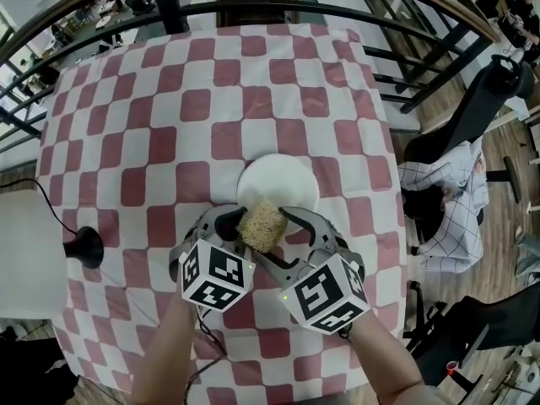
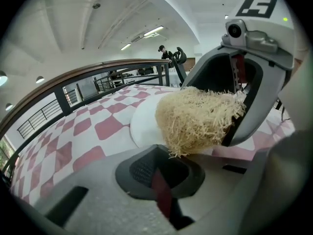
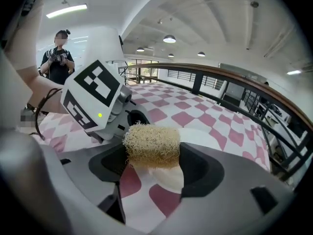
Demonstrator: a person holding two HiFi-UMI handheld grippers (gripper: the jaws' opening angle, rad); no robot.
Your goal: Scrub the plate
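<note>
A white plate [image 1: 283, 178] lies on the red-and-white checked tablecloth [image 1: 169, 125]. My right gripper [image 1: 278, 231] is shut on a straw-coloured loofah scrubber [image 1: 261, 225], which hangs over the plate's near edge. In the right gripper view the scrubber [image 3: 151, 146] sits between both dark pads of the right gripper [image 3: 154, 163], with the plate [image 3: 171, 177] below it. My left gripper [image 1: 226, 226] stands open just left of the scrubber. In the left gripper view the scrubber [image 2: 198, 119] brushes the left gripper's [image 2: 220, 165] lower pad, beside the plate [image 2: 144, 126].
A black lamp base [image 1: 83, 247] with a cord and a white shade [image 1: 25, 256] stand at the table's left edge. A curved railing [image 1: 253, 7] runs behind the table. A chair [image 1: 472, 112] with a checked garment [image 1: 443, 201] stands to the right. A person [image 3: 58, 58] stands further off.
</note>
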